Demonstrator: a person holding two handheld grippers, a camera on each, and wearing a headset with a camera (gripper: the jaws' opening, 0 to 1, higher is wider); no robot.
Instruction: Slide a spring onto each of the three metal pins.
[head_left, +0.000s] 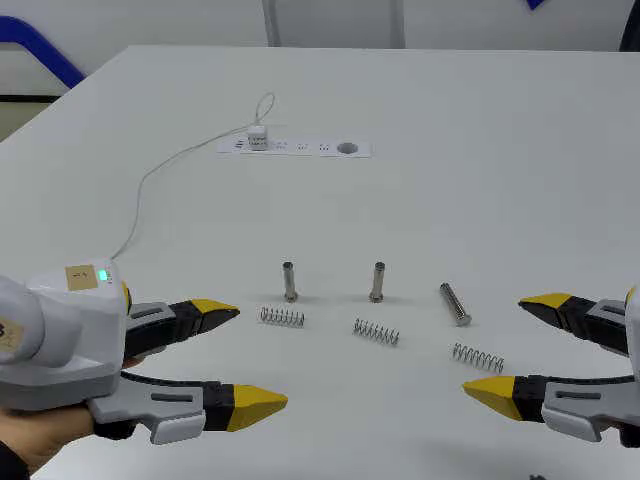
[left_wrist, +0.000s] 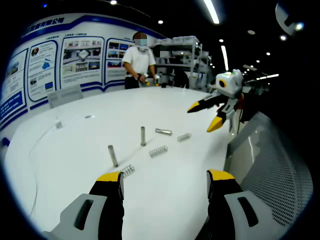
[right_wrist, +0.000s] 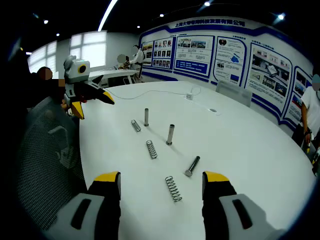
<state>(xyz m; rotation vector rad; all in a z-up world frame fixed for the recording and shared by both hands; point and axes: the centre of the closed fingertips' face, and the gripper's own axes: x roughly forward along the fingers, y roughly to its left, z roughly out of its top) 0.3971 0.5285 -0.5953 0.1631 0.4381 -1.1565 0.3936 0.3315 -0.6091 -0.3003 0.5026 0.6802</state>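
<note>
spanning the head view, a white table (head_left: 480, 130) carries a power strip (head_left: 295, 148) and its thin cable (head_left: 146, 178). left pin (head_left: 289, 281) and middle pin (head_left: 378, 281) stand upright; the right pin (head_left: 454, 303) lies flat. left spring (head_left: 282, 317), middle spring (head_left: 376, 331) and right spring (head_left: 477, 357) lie loose just before them. left gripper (head_left: 260, 356) and right gripper (head_left: 493, 344) hover, jaws spread wide, holding nothing. poster boards (right_wrist: 220, 50) line the wall. the frame edge cuts off the right gripper's body.

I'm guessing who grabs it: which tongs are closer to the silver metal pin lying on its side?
Right. The right tongs sit beside the lying silver metal pin; the left tongs are far off on its other side.
</note>
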